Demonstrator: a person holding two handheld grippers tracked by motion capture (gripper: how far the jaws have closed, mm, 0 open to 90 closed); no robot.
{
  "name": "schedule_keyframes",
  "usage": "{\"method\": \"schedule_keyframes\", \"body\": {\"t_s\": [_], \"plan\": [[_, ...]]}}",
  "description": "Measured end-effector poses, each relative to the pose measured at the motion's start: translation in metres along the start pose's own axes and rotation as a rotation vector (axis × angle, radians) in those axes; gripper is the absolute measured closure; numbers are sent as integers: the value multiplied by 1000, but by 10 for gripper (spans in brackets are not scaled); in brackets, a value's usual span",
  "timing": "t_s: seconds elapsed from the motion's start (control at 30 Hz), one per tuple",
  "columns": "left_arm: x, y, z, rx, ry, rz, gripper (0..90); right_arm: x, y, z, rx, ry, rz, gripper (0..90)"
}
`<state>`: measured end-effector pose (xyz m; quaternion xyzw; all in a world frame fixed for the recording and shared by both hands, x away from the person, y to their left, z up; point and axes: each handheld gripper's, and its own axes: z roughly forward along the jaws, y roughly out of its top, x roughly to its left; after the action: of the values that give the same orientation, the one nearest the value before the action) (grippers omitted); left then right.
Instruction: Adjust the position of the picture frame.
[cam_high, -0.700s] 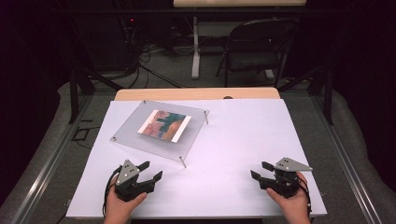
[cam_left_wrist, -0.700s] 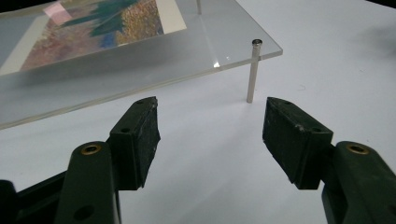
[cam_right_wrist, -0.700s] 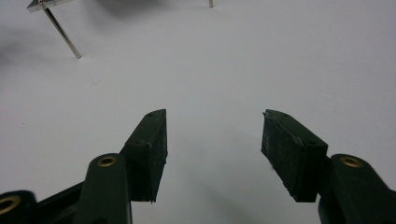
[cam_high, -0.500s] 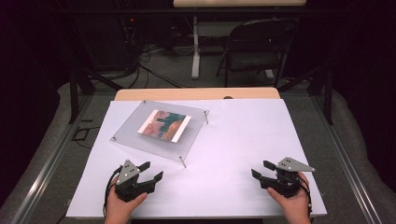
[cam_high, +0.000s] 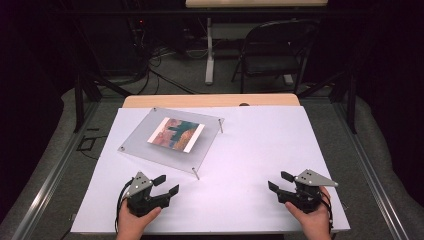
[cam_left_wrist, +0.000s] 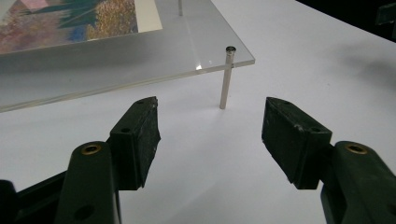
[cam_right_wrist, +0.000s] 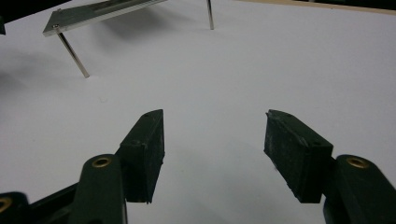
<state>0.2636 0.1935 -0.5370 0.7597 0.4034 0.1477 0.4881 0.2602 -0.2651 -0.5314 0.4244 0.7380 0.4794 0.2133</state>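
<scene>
Both grippers, left (cam_high: 166, 184) and right (cam_high: 281, 182), gaped empty on the matte white table (cam_high: 250, 150) near a clear acrylic plate (cam_high: 172, 137) on thin metal legs.

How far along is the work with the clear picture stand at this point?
Nothing looks done yet. The clear acrylic plate stands on its metal legs with the colour print lying flat in it. In hand: nothing; the left gripper and right gripper rest near the table's front edge, jaws open and empty, the left aimed at the nearest leg. Any handling of the stand is left.
</scene>
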Motion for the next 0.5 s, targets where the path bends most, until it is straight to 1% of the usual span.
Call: {"method": "schedule_keyframes", "body": {"t_s": [0.1, 0.13, 0.17, 0.23, 0.27, 0.33, 0.4, 0.47, 0.5], "plan": [[-1, 0, 4, 5, -4, -11, 376, 1, 0, 0, 3, 8, 0, 376], [-3, 0, 6, 8, -5, -21, 376, 0, 0, 0, -3, 10, 6, 376], [-3, 0, 6, 8, -5, -21, 376, 0, 0, 0, -3, 10, 6, 376], [-4, 0, 10, 16, -3, -45, 366, -2, -1, 1, 5, 19, 29, 383], [-4, 0, 10, 16, -3, -45, 357, -2, -1, 1, 5, 19, 29, 383], [-6, 0, 14, 28, 12, -46, 349, -3, -1, 1, 7, 23, 39, 384], [-8, 1, 18, 38, 7, -47, 350, -3, -2, 1, 7, 25, 48, 385], [-9, 2, 21, 43, 13, -44, 354, -3, -2, 0, 7, 25, 50, 386], [-10, 2, 24, 54, 12, -56, 360, -3, -2, 0, 7, 24, 50, 386]]}}
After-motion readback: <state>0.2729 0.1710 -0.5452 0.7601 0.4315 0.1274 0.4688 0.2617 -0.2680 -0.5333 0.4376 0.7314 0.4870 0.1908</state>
